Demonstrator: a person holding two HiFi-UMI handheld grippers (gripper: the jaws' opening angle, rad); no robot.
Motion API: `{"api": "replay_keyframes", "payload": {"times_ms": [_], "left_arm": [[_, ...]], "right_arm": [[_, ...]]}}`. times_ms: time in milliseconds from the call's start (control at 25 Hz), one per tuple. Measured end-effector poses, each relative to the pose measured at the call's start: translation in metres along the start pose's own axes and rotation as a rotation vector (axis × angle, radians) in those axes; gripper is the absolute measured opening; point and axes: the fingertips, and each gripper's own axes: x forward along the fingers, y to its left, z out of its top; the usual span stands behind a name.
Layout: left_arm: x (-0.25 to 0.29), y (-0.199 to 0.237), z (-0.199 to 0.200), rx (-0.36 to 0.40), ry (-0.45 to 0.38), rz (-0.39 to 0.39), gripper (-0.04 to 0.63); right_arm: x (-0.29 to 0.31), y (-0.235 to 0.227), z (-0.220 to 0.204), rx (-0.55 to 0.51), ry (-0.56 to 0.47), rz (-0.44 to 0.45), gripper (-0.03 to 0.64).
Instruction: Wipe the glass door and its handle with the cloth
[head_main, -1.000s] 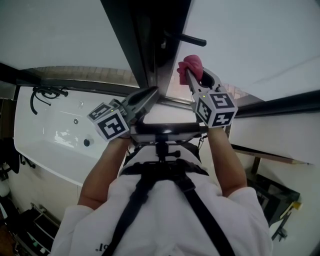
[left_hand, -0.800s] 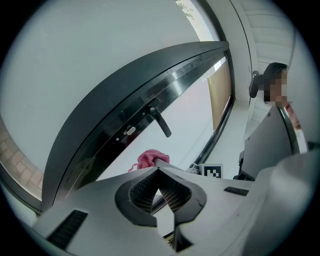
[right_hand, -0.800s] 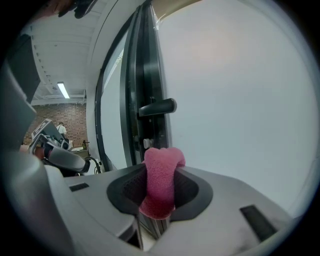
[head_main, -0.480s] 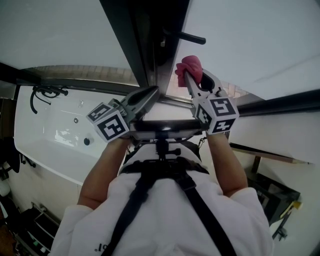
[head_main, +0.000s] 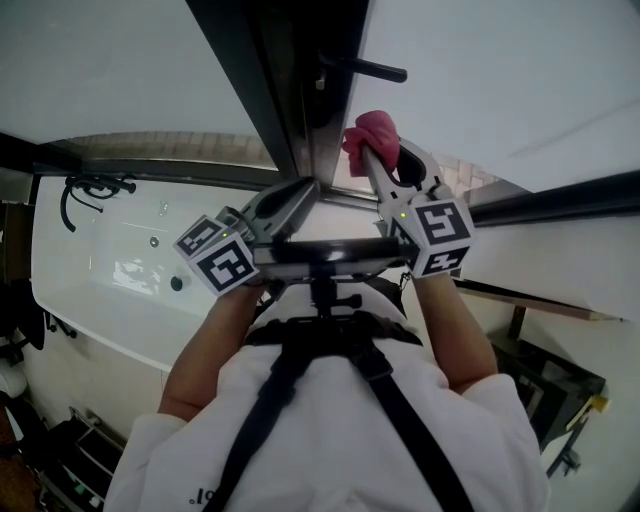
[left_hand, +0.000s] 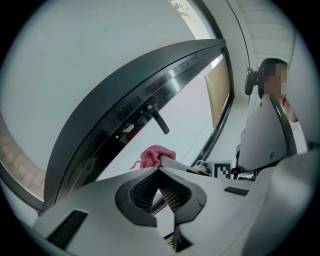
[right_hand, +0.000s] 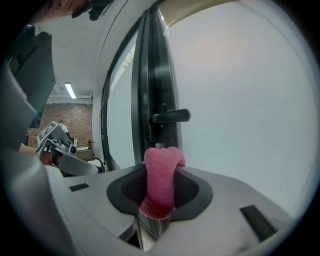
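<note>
The dark-framed glass door (head_main: 300, 90) stands ahead of me, its black lever handle (head_main: 362, 70) sticking out to the right. My right gripper (head_main: 365, 152) is shut on a bunched pink cloth (head_main: 368, 133), held just below the handle and close to the frame. In the right gripper view the cloth (right_hand: 161, 182) fills the jaws of the right gripper (right_hand: 159, 172), with the handle (right_hand: 171, 116) above and apart from it. My left gripper (head_main: 311, 184) is shut and empty, pointing at the frame's lower part. In the left gripper view the left gripper (left_hand: 159, 171) sits below the cloth (left_hand: 156, 155) and the handle (left_hand: 159, 120).
A white bathtub (head_main: 110, 280) with a black hose fitting (head_main: 90, 185) lies to the left. Frosted glass panels (head_main: 500, 80) flank the door frame. A black stand (head_main: 560, 390) is at the lower right. A brick wall (right_hand: 70, 117) shows beyond the opening.
The right gripper with the pink cloth has edged slightly left, closer to the door frame below the handle. The left gripper has barely moved and stays shut.
</note>
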Motion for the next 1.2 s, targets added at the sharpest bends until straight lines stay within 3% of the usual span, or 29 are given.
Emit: {"api": "replay_keyframes", "payload": {"times_ms": [280, 1200], "left_arm": [[0.004, -0.005, 0.002, 0.048, -0.003, 0.011, -0.008], [0.008, -0.005, 0.0, 0.076, 0.012, 0.024, -0.008]], "right_arm": [[-0.001, 0.003, 0.004, 0.001, -0.015, 0.002, 0.104], [-0.008, 0.005, 0.009, 0.007, -0.038, 0.012, 0.104]]}}
